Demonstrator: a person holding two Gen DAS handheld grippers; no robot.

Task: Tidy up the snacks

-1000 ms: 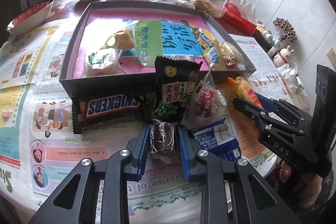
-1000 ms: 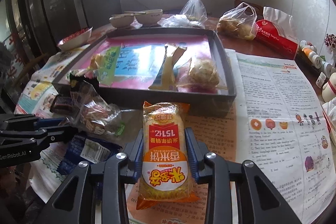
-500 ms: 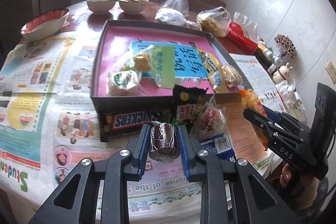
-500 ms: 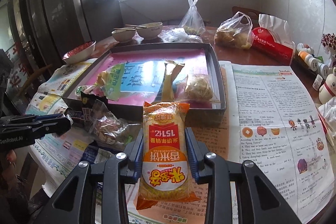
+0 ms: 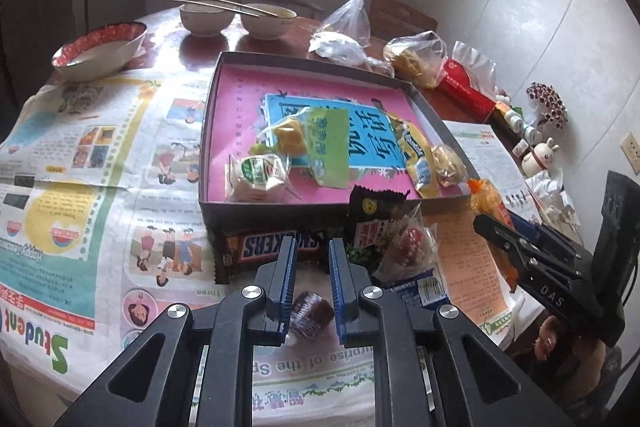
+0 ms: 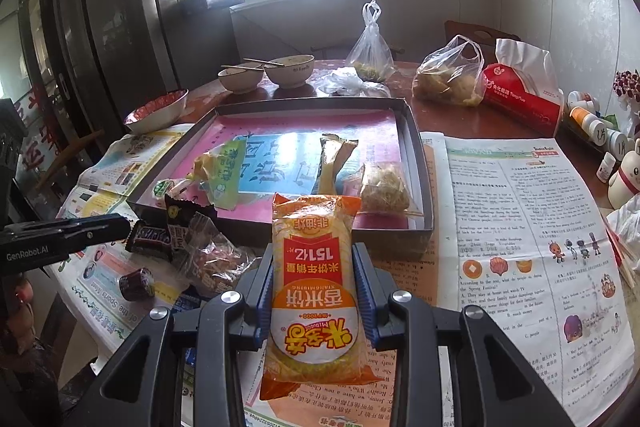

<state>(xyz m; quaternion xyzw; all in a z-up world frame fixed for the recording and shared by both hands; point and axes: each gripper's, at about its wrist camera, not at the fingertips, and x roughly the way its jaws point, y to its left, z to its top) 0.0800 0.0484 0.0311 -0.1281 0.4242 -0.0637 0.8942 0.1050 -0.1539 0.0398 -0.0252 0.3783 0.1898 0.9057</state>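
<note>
Newspaper [image 5: 100,163] covers the near half of the round tabletop [image 6: 472,115], running to its front edge beneath both claws. Straight ahead of the left claw [image 5: 312,259] sits one shallow dark box [image 5: 304,61] with a pink floor, its near wall facing the claw. Five snacks seem to lie inside, though overlap makes the count unsure.

The left claw's jaws stand apart, holding nothing. One dark round candy [image 5: 311,313] lies on the paper below and between the fingers, back near their base; contact with the left finger cannot be ruled out. Just past the fingertips lies one Snickers [image 5: 272,247], against the box wall. Ahead and to the right of that claw is a small pile: one black packet [image 5: 372,215], one clear bag [image 5: 404,247] and one blue packet [image 5: 416,287].

The right claw [image 6: 314,283] is clamped on one orange rice-cracker pack [image 6: 316,287], lifted over the paper with its far end above the box's near wall. Bare newspaper lies open to the right of this claw.

Beyond the box stand three bowls [image 6: 240,79], one pair of chopsticks [image 5: 236,7] lying across two of them, then three plastic bags [image 6: 448,79] and one red tissue pack [image 6: 524,99].
</note>
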